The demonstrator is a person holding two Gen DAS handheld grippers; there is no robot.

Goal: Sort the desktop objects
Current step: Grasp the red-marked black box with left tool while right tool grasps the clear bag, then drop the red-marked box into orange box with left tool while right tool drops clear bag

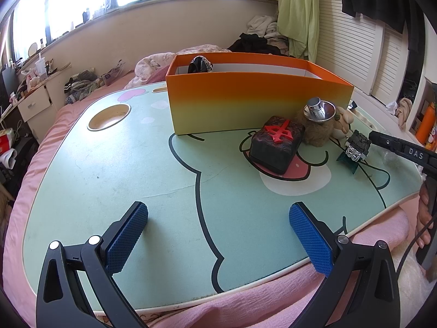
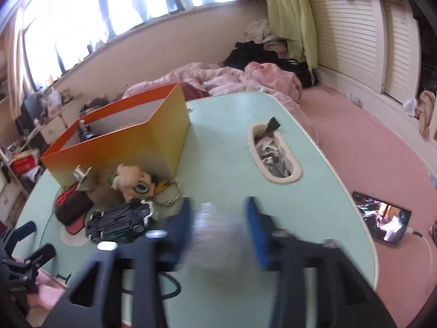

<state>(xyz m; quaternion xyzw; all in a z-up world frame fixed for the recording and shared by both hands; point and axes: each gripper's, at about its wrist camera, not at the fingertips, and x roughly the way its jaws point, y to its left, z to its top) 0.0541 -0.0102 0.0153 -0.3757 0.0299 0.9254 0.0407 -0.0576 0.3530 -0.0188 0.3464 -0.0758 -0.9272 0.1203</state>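
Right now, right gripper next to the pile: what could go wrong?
1. The right gripper sits close beside the upturned toy car; a finger may knock it.
2. The dark box, chrome-capped furry item and plush doll crowd beside the orange box; grabbing one may drag neighbours.
3. Right wrist view is blurred; grip unclear.

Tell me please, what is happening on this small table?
A person is sorting small things on a green lap table set on a bed, with a gripper in each hand. The left gripper is open above bare tabletop and holds nothing. The right gripper has something pale and blurred between its fingers; what it is I cannot tell. A toy car, a dark case and a plush toy wait beside the orange box.
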